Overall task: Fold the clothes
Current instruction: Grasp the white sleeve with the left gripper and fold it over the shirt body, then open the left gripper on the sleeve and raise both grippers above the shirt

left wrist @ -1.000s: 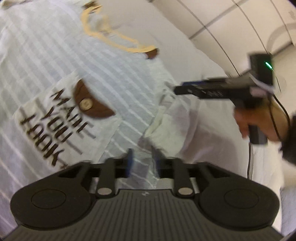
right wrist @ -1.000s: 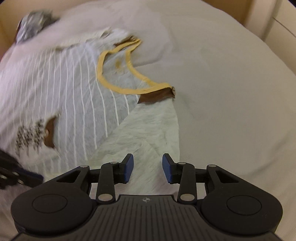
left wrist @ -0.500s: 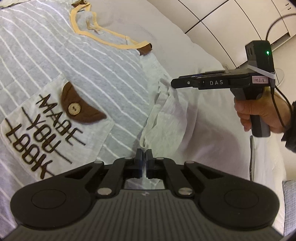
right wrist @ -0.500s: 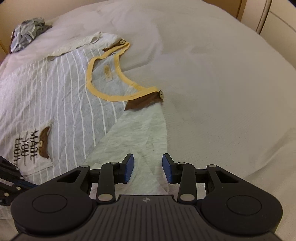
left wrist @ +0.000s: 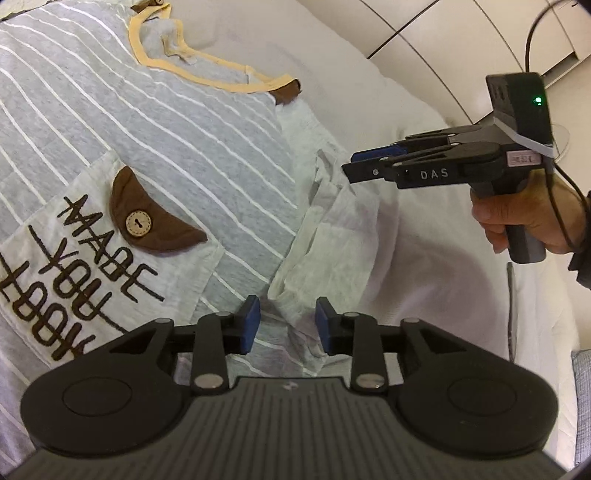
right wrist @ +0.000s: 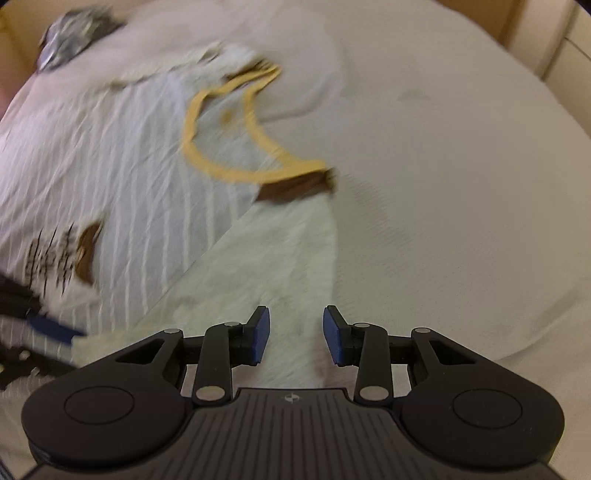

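Observation:
A grey shirt with white stripes lies flat on the bed, with a yellow neckline and a brown buttoned pocket flap. Its pale sleeve is folded along the right side. My left gripper hovers over the sleeve's lower end, its jaws opening, the pads apart and pressing on nothing. My right gripper stands open above the same sleeve, nothing pinched. In the left wrist view the right gripper is held by a hand over the sleeve's upper part.
The white bedsheet spreads to the right of the shirt. A crumpled grey garment lies at the far corner. Pale cabinet panels stand behind the bed. A black cable hangs from the right gripper.
The left jaws went from slightly apart to shut and now stand apart again. The right gripper has rolled about its own axis; its view is blurred. The shirt lies as before.

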`<state>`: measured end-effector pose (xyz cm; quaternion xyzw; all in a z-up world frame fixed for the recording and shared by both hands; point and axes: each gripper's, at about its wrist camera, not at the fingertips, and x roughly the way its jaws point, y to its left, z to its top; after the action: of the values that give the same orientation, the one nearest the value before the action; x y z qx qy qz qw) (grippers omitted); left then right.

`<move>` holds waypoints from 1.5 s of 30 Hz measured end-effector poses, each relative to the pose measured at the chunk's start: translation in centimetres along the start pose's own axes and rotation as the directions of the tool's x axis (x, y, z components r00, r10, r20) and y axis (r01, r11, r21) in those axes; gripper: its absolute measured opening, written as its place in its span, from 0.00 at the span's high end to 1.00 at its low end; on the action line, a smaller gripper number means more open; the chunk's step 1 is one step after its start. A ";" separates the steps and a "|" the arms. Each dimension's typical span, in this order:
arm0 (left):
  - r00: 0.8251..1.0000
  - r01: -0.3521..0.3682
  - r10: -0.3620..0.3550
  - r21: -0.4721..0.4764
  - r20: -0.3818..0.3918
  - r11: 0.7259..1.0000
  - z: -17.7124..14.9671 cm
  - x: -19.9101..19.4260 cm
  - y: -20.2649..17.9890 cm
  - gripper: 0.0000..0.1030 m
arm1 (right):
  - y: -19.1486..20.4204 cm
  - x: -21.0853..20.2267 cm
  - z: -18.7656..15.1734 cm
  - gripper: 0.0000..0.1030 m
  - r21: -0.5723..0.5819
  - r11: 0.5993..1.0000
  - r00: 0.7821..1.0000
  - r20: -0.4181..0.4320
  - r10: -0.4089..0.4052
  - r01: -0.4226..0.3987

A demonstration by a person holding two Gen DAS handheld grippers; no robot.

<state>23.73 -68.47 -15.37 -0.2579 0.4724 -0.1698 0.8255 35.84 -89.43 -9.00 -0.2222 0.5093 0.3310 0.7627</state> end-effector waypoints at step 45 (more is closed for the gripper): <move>0.998 -0.068 0.068 0.072 -0.005 0.995 -0.8 -4.2 -0.1 0.94 | 6.5 -3.4 -5.8 0.86 0.385 0.922 0.990 0.118 -0.083 0.032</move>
<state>20.90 -66.53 -12.77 -0.2114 0.4776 -0.1593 0.8378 26.52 -89.89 -8.06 -0.0618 0.5057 0.2168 0.8328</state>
